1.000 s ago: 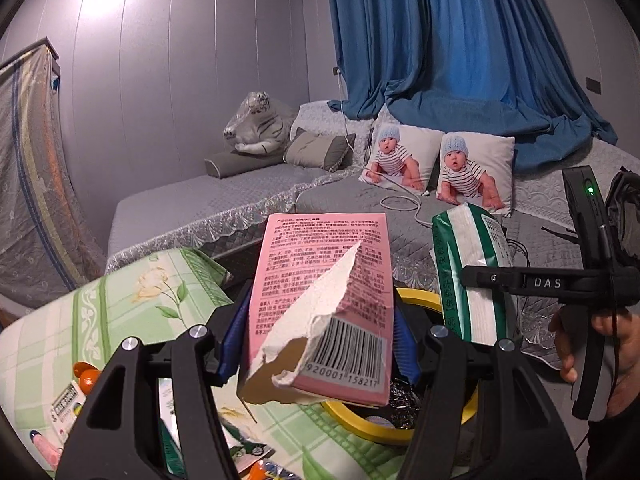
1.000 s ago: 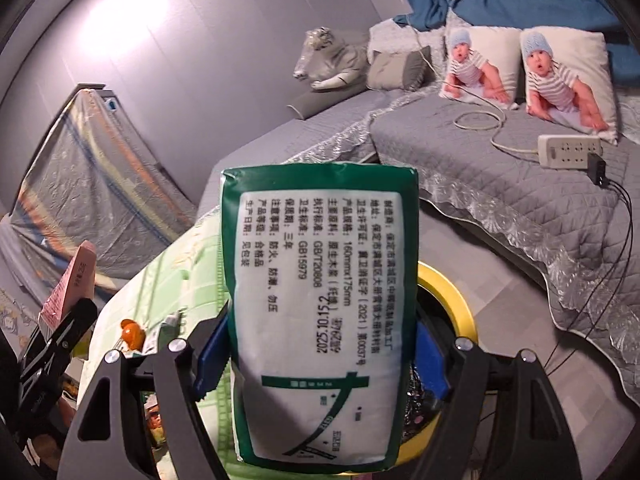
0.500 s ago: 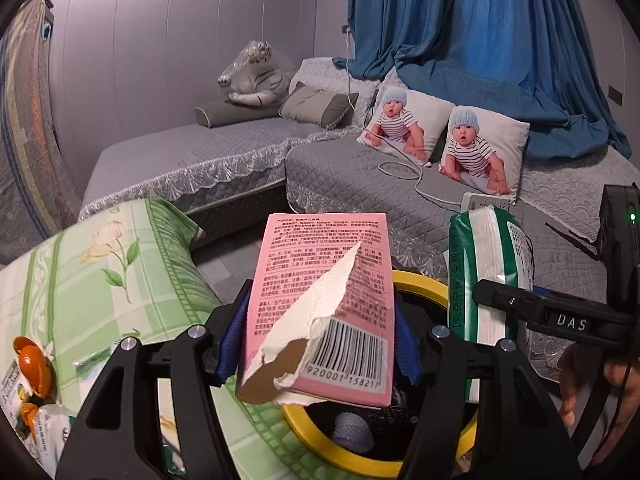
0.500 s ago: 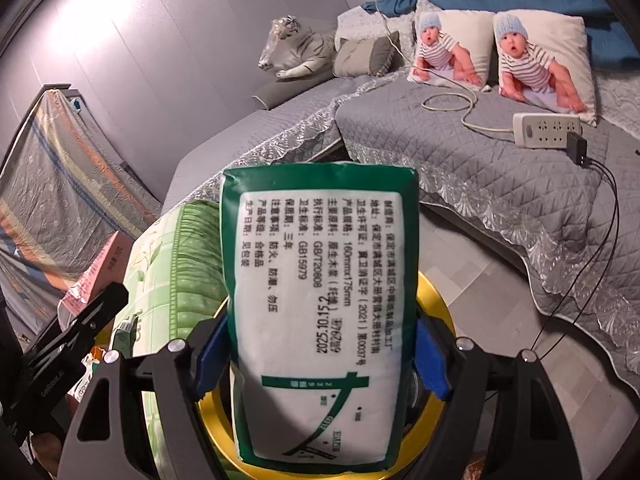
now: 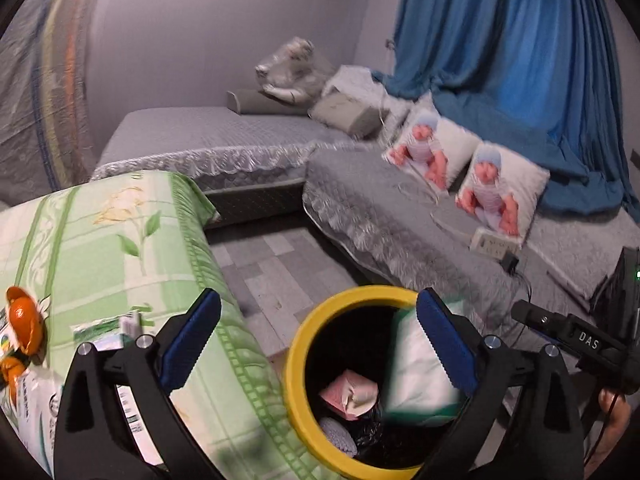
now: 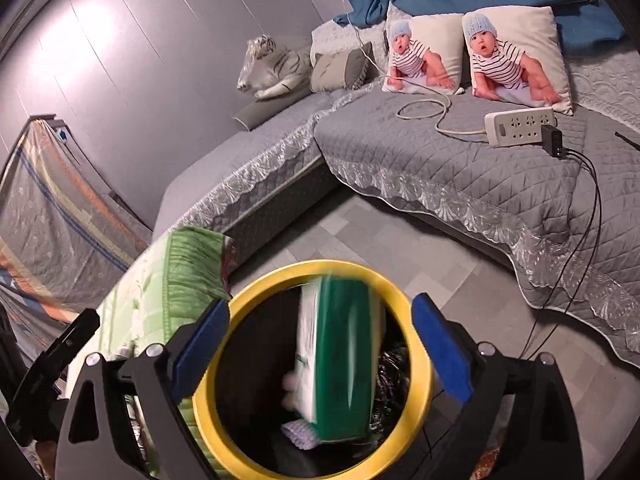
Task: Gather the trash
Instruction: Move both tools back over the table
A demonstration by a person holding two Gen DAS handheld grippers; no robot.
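A yellow-rimmed bin (image 5: 298, 364) with a black liner stands on the floor by the green table; it also shows in the right wrist view (image 6: 424, 332). My left gripper (image 5: 316, 344) is open and empty above it. The pink carton (image 5: 348, 394) lies inside the bin. The green-and-white tissue pack (image 5: 416, 376) is blurred, dropping into the bin; it also shows in the right wrist view (image 6: 340, 364). My right gripper (image 6: 318, 346) is open and empty over the bin.
The green flowered tablecloth (image 5: 104, 248) at left holds orange peel (image 5: 22, 320) and wrappers (image 5: 108, 330). Grey quilted sofa beds (image 6: 460, 168) stand behind, with baby pillows (image 6: 516, 52), a power strip (image 6: 520, 124) and cables hanging down.
Both grippers have opened. The pink carton has fallen into the bin and the tissue pack is falling in. Both grippers have moved over the bin.
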